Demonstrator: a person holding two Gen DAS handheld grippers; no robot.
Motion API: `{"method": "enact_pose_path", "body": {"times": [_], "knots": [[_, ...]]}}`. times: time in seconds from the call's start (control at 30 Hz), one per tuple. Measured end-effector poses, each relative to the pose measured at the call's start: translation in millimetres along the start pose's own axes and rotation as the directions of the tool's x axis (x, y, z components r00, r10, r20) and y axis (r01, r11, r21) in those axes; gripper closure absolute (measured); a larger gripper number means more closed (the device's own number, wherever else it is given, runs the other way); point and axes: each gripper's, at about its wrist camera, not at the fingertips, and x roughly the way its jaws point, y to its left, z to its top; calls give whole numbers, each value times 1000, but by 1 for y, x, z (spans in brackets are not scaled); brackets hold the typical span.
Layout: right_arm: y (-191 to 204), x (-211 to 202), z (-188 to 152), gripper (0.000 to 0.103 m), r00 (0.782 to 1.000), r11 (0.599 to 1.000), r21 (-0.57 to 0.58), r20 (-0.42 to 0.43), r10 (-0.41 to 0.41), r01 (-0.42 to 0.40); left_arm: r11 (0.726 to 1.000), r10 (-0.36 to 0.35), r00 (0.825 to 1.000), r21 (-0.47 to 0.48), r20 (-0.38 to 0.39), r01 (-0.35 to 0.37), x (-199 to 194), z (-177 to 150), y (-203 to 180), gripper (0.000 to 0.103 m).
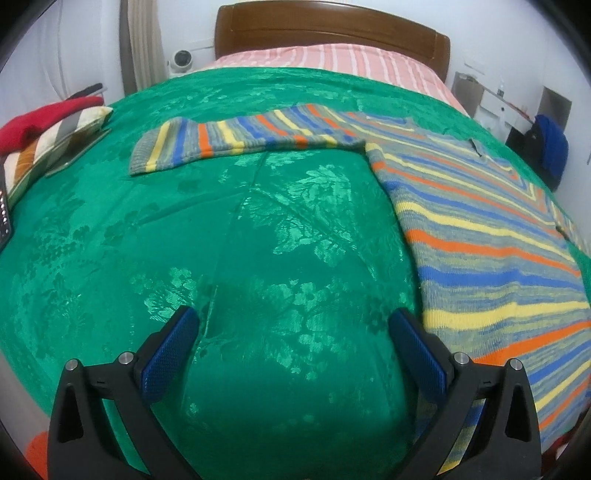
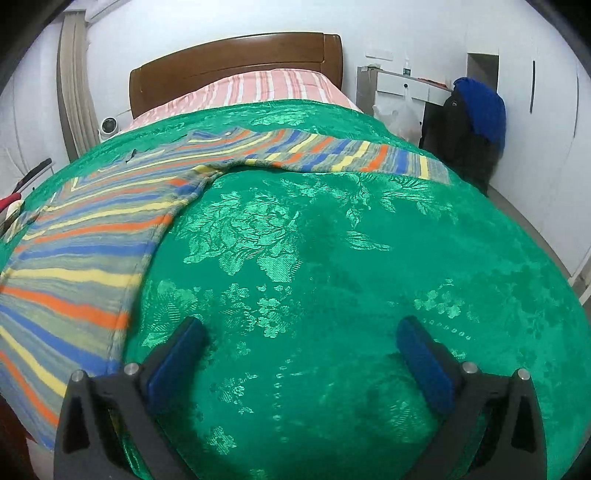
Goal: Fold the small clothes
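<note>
A striped knit sweater (image 1: 480, 229) in orange, blue, yellow and grey lies flat on the green bedspread (image 1: 258, 240). In the left wrist view its body fills the right side and one sleeve (image 1: 236, 138) stretches left. In the right wrist view the sweater body (image 2: 81, 251) is at the left and the other sleeve (image 2: 351, 155) runs right. My left gripper (image 1: 293, 325) is open and empty over bare bedspread, left of the sweater's hem. My right gripper (image 2: 299, 332) is open and empty over the bedspread (image 2: 332, 258), right of the sweater.
A wooden headboard (image 1: 332, 33) and pink striped sheet (image 1: 332, 59) are at the far end. A pile of red and striped clothes (image 1: 44, 129) lies at the bed's left edge. A white desk (image 2: 402, 85) and a chair with blue cloth (image 2: 480, 107) stand right of the bed.
</note>
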Motion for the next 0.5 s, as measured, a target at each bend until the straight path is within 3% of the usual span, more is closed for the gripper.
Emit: {"method": "enact_pose_path", "body": {"times": [0.5], "knots": [[4, 4, 2, 0, 1000, 1000, -4, -15, -23, 23, 1000, 21, 1000, 20, 2, -21, 0, -1, -6, 0]]}}
